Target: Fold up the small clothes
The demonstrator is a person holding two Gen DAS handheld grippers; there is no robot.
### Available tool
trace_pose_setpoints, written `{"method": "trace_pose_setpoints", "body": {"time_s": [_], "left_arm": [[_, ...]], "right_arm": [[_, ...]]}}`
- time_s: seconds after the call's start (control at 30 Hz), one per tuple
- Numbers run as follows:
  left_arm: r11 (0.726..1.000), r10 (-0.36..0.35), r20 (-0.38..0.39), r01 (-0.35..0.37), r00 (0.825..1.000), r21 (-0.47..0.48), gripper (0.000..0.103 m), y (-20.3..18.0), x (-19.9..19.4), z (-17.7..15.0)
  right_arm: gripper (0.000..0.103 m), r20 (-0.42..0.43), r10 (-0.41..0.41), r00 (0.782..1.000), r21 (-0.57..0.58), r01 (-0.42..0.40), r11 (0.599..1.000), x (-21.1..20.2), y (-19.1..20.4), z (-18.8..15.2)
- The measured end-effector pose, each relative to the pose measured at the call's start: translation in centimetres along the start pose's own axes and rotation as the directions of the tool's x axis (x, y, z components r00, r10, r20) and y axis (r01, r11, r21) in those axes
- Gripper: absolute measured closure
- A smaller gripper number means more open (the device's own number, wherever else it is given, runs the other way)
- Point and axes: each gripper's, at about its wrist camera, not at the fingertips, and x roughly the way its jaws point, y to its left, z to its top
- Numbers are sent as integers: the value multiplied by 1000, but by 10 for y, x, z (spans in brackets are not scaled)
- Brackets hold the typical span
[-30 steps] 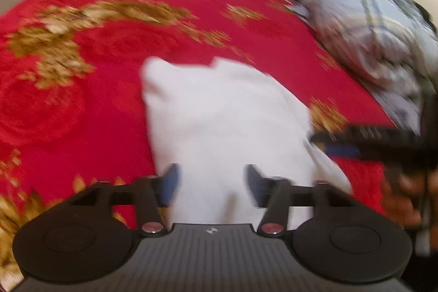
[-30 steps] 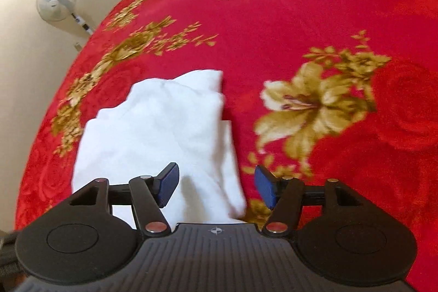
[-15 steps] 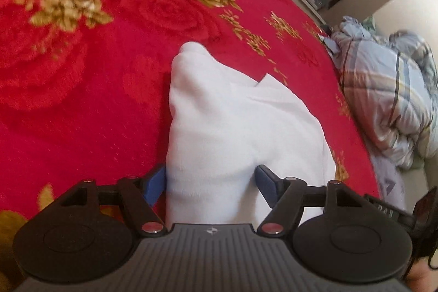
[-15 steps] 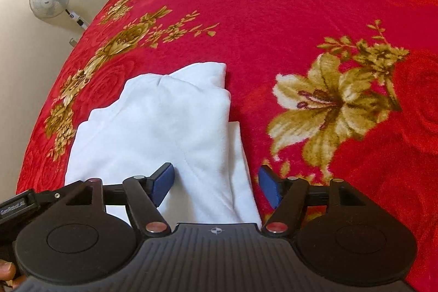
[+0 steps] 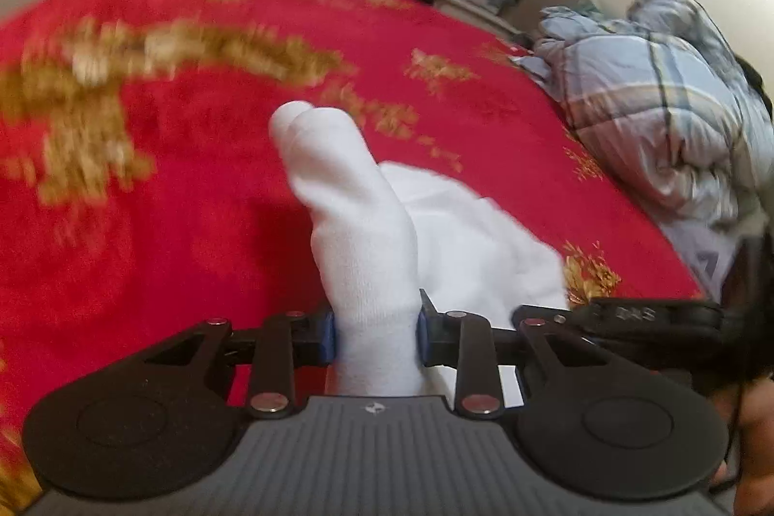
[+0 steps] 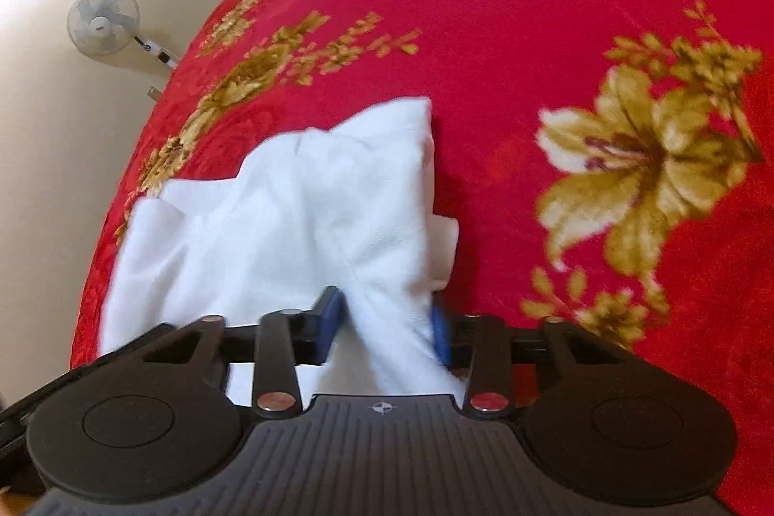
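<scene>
Now both grippers pinch the white garment [image 6: 290,216] on the red bedspread [image 6: 532,8]: left gripper [image 5: 375,334] jaws clamped on a bunched fold, right gripper [image 6: 387,322] likewise.

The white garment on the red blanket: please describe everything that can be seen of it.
The white garment is soft, plain cloth, knit-looking, with no print visible. It lies rumpled and partly folded on the red blanket with gold flowers. Its near edge is pinched in two places: the left gripper is shut on one bunched fold, which rises like a ridge, and the right gripper is shut on another. Its far corners rest on the blanket.
</scene>
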Motion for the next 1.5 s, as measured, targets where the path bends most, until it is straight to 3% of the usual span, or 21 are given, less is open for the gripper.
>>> {"method": "trace_pose_setpoints", "body": {"time_s": [0.1, 0.3, 0.47, 0.53, 0.63, 0.73, 0.83, 0.97, 1.03, 1.07, 1.1, 1.17, 1.23, 1.27, 1.37, 1.4, 1.5], "left_arm": [[1000, 15, 39, -16, 999, 20, 70, 10, -24, 17], [997, 73, 93, -75, 993, 17, 69, 61, -63, 54], [992, 120, 52, -118, 991, -48, 65, 122, -75, 56], [982, 168, -3, -168, 986, -83, 62, 146, -71, 48], [963, 244, -71, -251, 967, -97, 62, 162, -73, 35], [959, 284, 2, -283, 959, -26, 60, 154, -94, 34], [963, 267, 45, -265, 963, -46, 60, 151, -115, 33], [980, 188, -31, -189, 982, -67, 60, 144, -111, 14], [973, 227, -175, -231, 958, -8, 56, 146, -83, 1], [966, 254, -232, -256, 939, 22, 52, 150, -71, -6], [963, 265, -232, -269, 936, 17, 47, 152, -70, -9], [964, 263, -193, -265, 945, 15, 47, 147, -83, -7], [969, 247, -139, -244, 959, 38, 47, 140, -98, -9], [972, 235, -158, -231, 959, 42, 47, 140, -99, -14], [978, 207, -303, -204, 930, 40, 54, 146, -83, -33], [980, 201, -325, -193, 924, 55, 59, 144, -81, -37], [966, 244, -297, -205, 923, 157, 63, 132, -92, -40]], "right_arm": [[80, 13, 79, 997, 23, -80, 997, 9, 13, 2], [82, 48, 216, 975, -59, -213, 975, 31, 71, 4], [83, 24, 284, 958, -149, -278, 949, 54, 112, 1], [83, -14, 267, 964, -179, -265, 947, 65, 119, -4], [77, -49, 168, 985, -222, -175, 959, 79, 120, -10], [73, 20, 117, 993, -252, -108, 962, 69, 119, -8], [72, 31, 149, 988, -233, -138, 963, 54, 115, -6], [62, -41, 238, 970, -290, -239, 927, 50, 126, -18], [62, -87, 154, 984, -351, -175, 920, 62, 132, -29], [53, -98, 105, 990, -362, -134, 922, 67, 131, -34], [44, -93, 89, 992, -330, -115, 937, 69, 125, -35], [46, -100, 101, 990, -248, -123, 961, 64, 114, -31], [46, -50, 87, 995, -268, -97, 958, 50, 116, -32], [47, -26, 90, 996, -294, -94, 951, 41, 119, -35], [51, -60, 142, 988, -340, -154, 928, 31, 122, -46], [51, -90, 107, 990, -366, -133, 921, 35, 121, -48], [51, -147, 32, 989, -356, -84, 931, 41, 108, -58]]}}
